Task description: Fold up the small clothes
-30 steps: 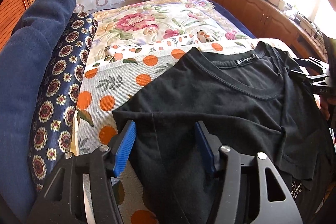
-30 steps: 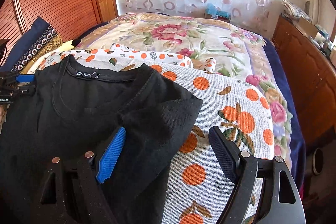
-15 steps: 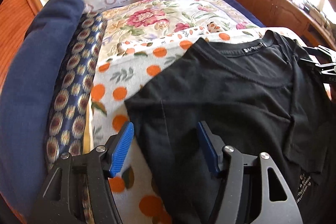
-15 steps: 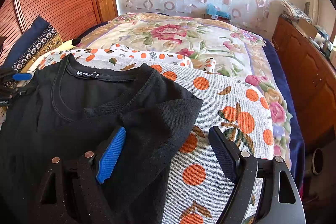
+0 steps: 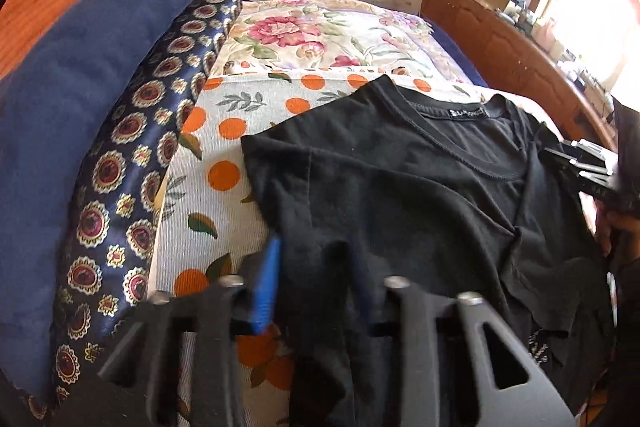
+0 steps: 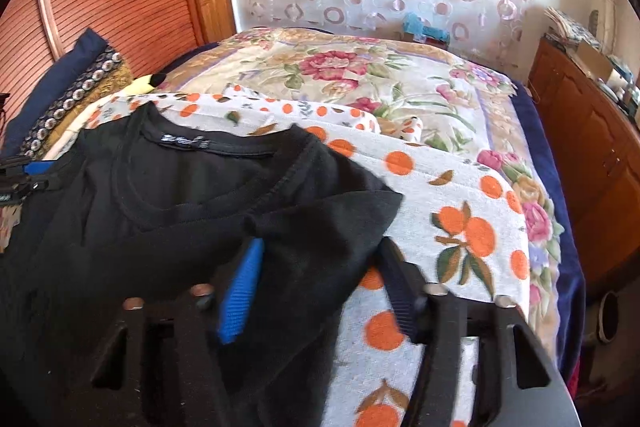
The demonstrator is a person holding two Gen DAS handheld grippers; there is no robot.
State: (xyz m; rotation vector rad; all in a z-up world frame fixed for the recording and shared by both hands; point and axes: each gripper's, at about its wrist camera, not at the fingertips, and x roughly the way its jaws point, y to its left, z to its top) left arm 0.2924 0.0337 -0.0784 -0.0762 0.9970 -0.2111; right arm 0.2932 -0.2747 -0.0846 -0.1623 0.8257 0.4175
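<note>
- Black T-shirt (image 5: 400,187) lies front-up on the orange-print towel (image 5: 224,131) spread over the floral bedspread (image 6: 360,75); collar with label points toward the far end of the bed
- Progress, judged: early. Both sleeves lie out at the sides, the body is not yet folded in half, and no neat creased edge shows. All folds appear to remain
- Left gripper (image 5: 316,287): fingers drawn narrow with a ridge of black cloth bunched between them at the left sleeve and side seam; it reads as pinched on the shirt
- Right gripper (image 6: 320,287): fingers set fairly wide, the right sleeve lying across the gap; the blue pad (image 6: 240,291) sits against the cloth, the other finger is at the sleeve's edge over the towel. No firm clamp is visible
- Against the frame one second earlier: the left fingers have narrowed from wide to close on the cloth; the right pair has narrowed somewhat and moved forward under the sleeve; both views are blurred, suggesting motion
- Navy blanket (image 5: 80,67) and patterned cushion (image 5: 132,167) sit beside the towel on the left, unchanged
</note>
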